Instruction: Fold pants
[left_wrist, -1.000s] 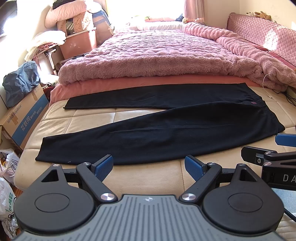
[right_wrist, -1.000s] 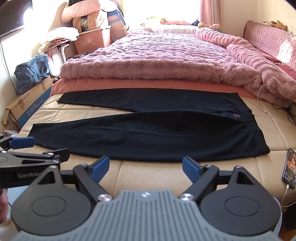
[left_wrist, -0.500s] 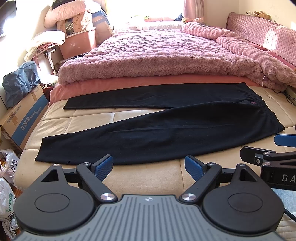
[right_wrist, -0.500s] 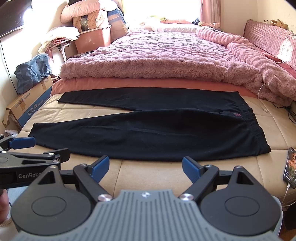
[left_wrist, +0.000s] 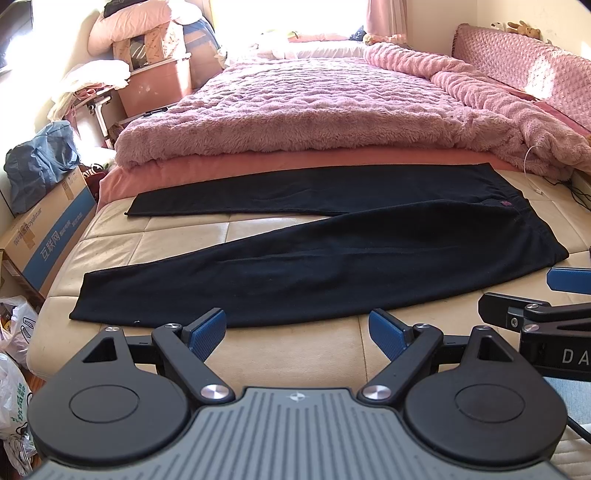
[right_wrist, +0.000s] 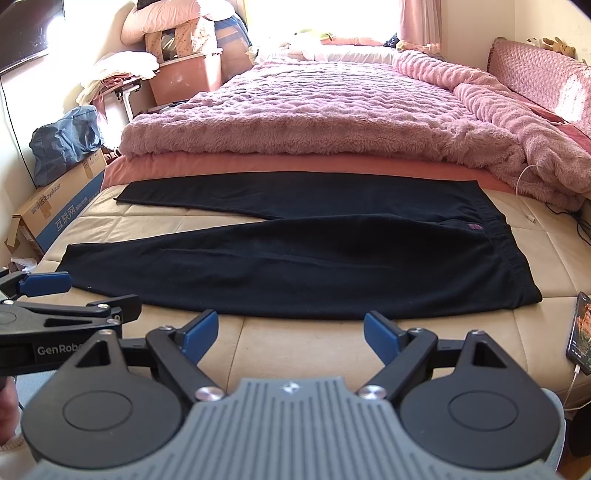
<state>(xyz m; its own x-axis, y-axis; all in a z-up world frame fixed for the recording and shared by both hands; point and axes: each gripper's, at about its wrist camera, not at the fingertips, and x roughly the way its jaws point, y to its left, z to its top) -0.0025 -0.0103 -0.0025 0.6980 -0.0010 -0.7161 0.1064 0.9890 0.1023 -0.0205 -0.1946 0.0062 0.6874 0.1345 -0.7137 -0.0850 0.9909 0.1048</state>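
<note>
**Both tongs waiting at the near edge, pants lying crosswise ahead**

Both tongs are hovering spread wide and holding nothing: the left tongs (left_wrist: 297, 330) and the right tongs (right_wrist: 291, 332) are sitting side by side just short of the near edge of the bench (left_wrist: 288, 350), each showing at the edge of the other's view.

Ahead of them the black pants (left_wrist: 332, 266) are lying flat and unfolded, their long axis running left to right across the bench, square to the way the fingers are pointing. The waistband (right_wrist: 509, 251) is sitting toward the right end, nearer the right tongs; the near leg's cuff (left_wrist: 83, 299) is reaching the left end, nearer the left tongs. The two legs are fanning apart, the far leg (left_wrist: 258, 195) lying along the bench's back edge against the bed.

The bench top is looking like cream padded leather, smooth and likely slippery under cloth. A phone (right_wrist: 581, 332) is charging at the right end. A fluffy pink blanket (right_wrist: 314, 110) is covering the bed, and a cardboard box (left_wrist: 48, 240) is standing on the floor at left.
</note>
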